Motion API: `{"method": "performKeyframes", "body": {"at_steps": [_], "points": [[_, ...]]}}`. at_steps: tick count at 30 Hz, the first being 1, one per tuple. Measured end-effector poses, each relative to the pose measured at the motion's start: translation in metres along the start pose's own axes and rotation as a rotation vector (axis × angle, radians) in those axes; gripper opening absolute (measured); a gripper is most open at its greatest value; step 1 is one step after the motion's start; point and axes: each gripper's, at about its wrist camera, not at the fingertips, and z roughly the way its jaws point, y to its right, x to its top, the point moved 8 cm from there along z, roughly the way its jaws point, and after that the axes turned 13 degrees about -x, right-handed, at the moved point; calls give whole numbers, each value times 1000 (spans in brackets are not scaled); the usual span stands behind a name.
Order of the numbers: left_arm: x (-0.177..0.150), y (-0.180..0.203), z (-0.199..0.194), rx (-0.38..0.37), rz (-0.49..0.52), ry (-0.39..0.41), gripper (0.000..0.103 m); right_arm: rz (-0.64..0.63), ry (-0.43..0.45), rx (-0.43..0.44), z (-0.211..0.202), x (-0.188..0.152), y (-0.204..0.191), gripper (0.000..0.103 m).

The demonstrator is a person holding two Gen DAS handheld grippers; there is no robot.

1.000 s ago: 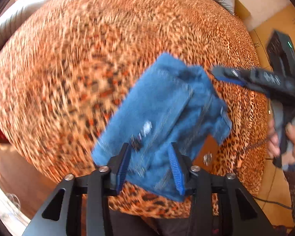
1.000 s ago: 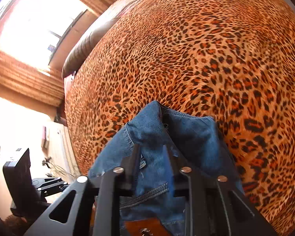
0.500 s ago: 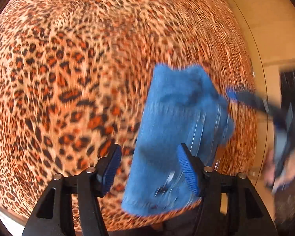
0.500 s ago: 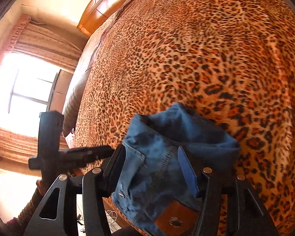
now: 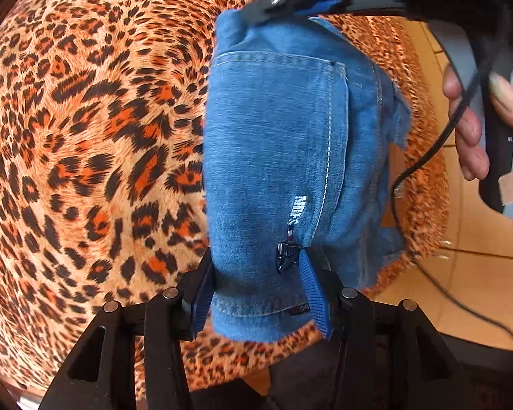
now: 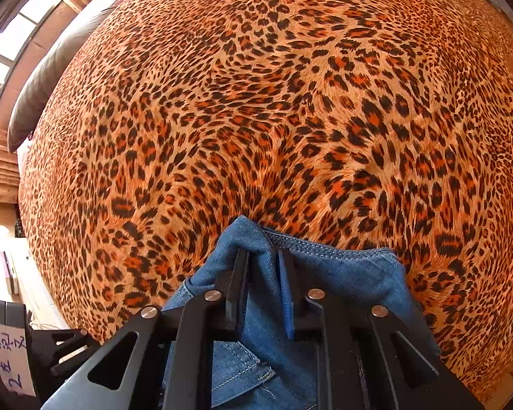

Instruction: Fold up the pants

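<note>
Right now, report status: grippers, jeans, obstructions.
Left gripper just closing, pads on near end of jeans. Right gripper just closed, pinching far corner. Jeans folded small on bedspread. Nothing in the way.

Blue denim pants on an orange-and-black leopard-print bedspread.

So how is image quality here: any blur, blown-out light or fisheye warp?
Left wrist view: folded jeans sharp, right edge and hand slightly smeared, leopard-print cover bulges from fisheye. Right wrist view: sharp, window overexposed at left.

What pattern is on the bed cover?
Orange leopard print bed cover, clearest in the right wrist view.
</note>
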Motion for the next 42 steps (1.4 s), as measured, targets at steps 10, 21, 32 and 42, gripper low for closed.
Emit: {"method": "performKeyframes", "body": {"at_steps": [10, 21, 32, 42], "points": [[94, -29, -57, -6, 1, 73, 67, 718, 64, 78, -53, -151, 145, 70], [135, -4, -7, 256, 50, 39, 55, 832, 54, 92, 1, -175, 118, 16], [37, 3, -26, 115, 29, -6, 63, 865, 61, 392, -29, -236, 84, 67], [-5, 13, -7, 304, 134, 90, 45, 718, -3, 275, -17, -266, 43, 34]]}}
